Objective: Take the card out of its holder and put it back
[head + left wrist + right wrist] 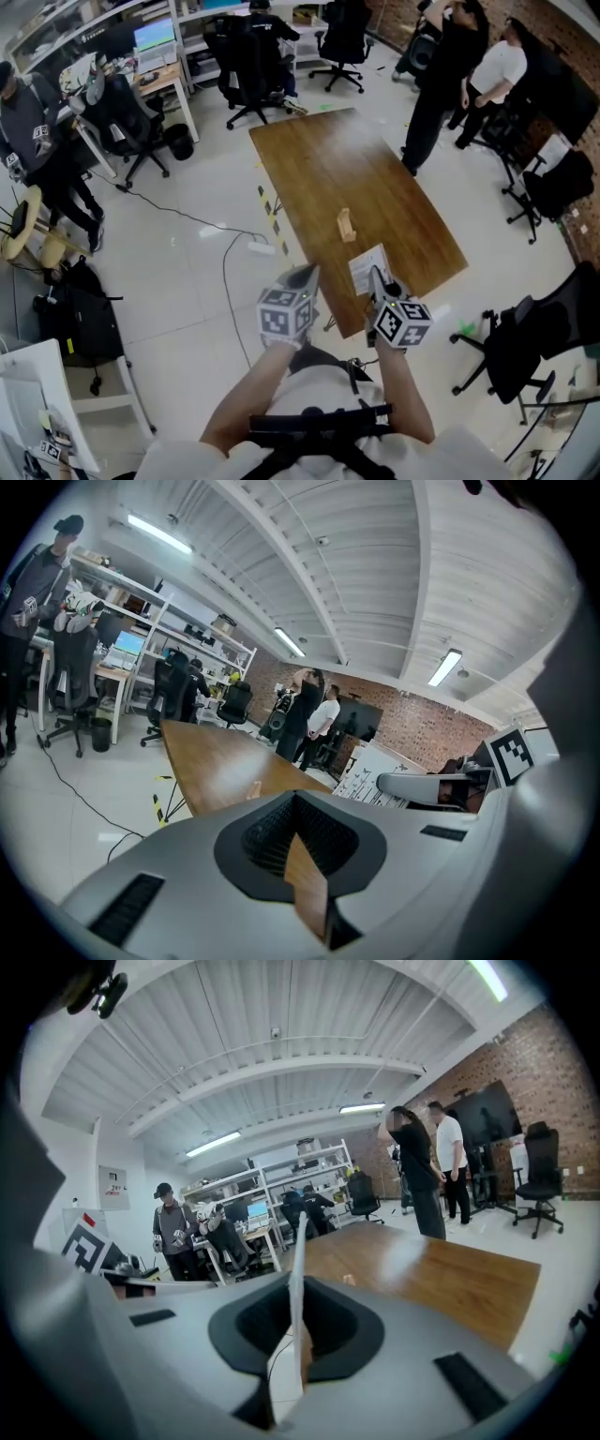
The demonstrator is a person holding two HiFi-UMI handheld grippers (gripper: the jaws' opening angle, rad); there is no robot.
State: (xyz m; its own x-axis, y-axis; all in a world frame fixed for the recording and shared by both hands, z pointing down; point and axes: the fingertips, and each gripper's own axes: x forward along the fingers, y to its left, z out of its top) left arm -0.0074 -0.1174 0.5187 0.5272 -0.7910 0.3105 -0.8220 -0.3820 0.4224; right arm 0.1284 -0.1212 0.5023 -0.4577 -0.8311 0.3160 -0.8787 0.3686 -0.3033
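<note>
Jaws of the left gripper (306,277) are drawn together on nothing, so the holder (347,225), which stands alone farther up the table (309,159), is not steadied. To its right, the card (362,270) is clamped by its lower edge in the right gripper (378,279) and is held above the table's near end, out of the holder and short of it. A tipped or shoved holder is to be feared if the card is pressed in off-line, since the block looks small and light. The card could also be bent or slid in the jaws, as so little of it is gripped. Nothing is seen between card and holder. A desk (159,80) and a floor cable (225,272) lie at the left, and two standing people (445,66) and an office chair (525,347) at the right, all well apart from the work.
</note>
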